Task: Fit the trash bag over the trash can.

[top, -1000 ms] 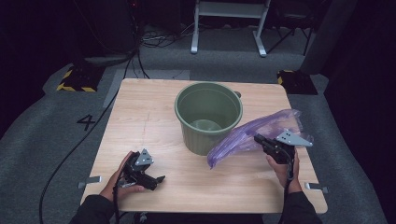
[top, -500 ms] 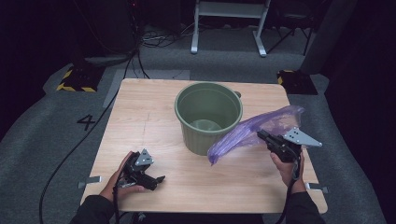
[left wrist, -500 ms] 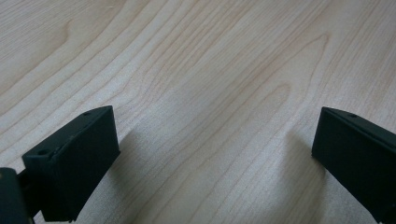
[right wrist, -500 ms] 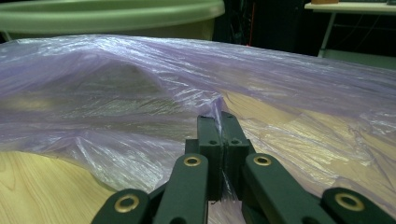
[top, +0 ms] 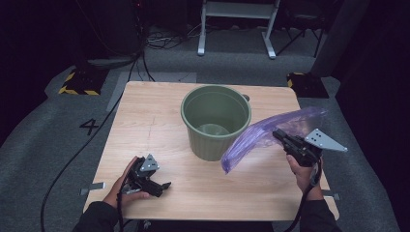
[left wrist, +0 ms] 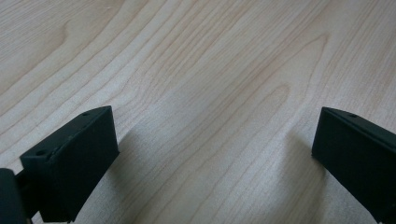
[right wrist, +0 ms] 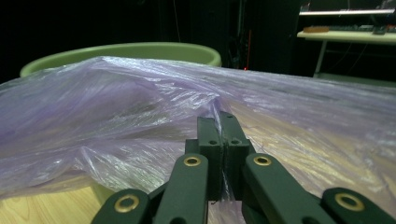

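A: Dark room, grey carpet, pale wood surface (top: 159, 125) with a green bucket (top: 215, 121) standing upright near the middle. Status?

B: Right tongs (right wrist: 222, 122) are pinched together on a fold of the purple plastic bag (top: 270, 133), held up off the surface just right of the bucket. One end of the bag droops toward the front of the bucket, the other trails off past the hand.

A: Left side?

B: Left tongs (top: 155, 184) sit on the wood at the near left with the jaws spread wide, nothing between them, well apart from bag and bucket.

A: Risks?

B: My read: the grip is on a thin bit of film, so it could slide out or tear if tugged. The bag looks flat, mouth not open, and I can't tell where the mouth is. With one hand only, it may just flop over the rim instead of lining the bucket.

A: Bucket itself?

B: Looks light and nothing holds it. A dragged bag catching the rim could tip or push it. Left tongs would need to come in and steady it or take the other edge.
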Available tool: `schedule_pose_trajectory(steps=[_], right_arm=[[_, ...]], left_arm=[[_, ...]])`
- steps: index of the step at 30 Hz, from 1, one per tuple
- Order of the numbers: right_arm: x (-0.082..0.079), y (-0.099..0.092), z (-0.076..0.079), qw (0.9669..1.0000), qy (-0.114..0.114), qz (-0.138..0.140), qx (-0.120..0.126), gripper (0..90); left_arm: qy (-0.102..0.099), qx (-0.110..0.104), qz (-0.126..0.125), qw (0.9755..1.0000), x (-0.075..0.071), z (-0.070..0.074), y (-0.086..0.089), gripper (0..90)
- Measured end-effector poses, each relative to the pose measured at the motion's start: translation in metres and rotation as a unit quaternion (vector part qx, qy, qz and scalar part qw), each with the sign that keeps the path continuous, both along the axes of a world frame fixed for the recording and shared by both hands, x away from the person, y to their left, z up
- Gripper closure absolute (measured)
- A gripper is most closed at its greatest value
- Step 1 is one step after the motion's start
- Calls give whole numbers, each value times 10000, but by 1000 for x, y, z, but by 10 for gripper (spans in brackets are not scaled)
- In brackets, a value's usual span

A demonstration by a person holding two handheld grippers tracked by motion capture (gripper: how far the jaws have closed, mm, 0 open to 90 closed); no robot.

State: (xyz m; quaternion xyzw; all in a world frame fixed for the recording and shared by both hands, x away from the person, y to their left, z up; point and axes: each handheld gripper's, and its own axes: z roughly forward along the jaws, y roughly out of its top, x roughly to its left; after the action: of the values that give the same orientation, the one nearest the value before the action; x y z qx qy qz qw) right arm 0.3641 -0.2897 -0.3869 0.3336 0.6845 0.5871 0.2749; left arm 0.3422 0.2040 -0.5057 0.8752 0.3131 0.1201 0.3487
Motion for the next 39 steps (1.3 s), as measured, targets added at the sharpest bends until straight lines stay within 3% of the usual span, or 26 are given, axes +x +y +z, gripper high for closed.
schedule_pose_trajectory(steps=[11, 18, 26, 29, 31, 32, 33, 36, 38, 39], right_arm=[[-7, -9, 23, 9996, -225, -133, 52, 900], [7, -2, 31, 9995, -216, -229, 54, 900], [23, 4, 41, 9989, -162, -446, -63, 899], [27, 4, 45, 9986, -179, -494, -3, 899], [30, 5, 49, 9983, -207, -537, -12, 899], [31, 6, 50, 9983, -216, -543, -16, 899], [33, 6, 52, 9982, -223, -548, -37, 899], [35, 6, 57, 9983, -250, -528, -17, 899], [37, 6, 61, 9982, -257, -534, -4, 898], [38, 6, 62, 9983, -242, -537, 14, 898]], left_arm=[[5, 13, -17, 10000, 1, 0, -1, 0], [-2, -1, -126, 9999, 1, 0, -1, 3], [127, 179, -299, 9993, 6, 4, -2, 4], [115, 204, -340, 9991, 7, 7, 1, 65], [36, 116, -342, 9993, 7, 9, 5, 208], [32, 133, -270, 9995, 8, 9, 6, 214], [38, 153, -207, 9997, 8, 9, 7, 137], [13, 48, -194, 9998, 8, 10, 10, 202], [-20, 26, -165, 9999, 9, 12, 11, 148], [-41, -30, -150, 9999, 9, 13, 11, 183]])
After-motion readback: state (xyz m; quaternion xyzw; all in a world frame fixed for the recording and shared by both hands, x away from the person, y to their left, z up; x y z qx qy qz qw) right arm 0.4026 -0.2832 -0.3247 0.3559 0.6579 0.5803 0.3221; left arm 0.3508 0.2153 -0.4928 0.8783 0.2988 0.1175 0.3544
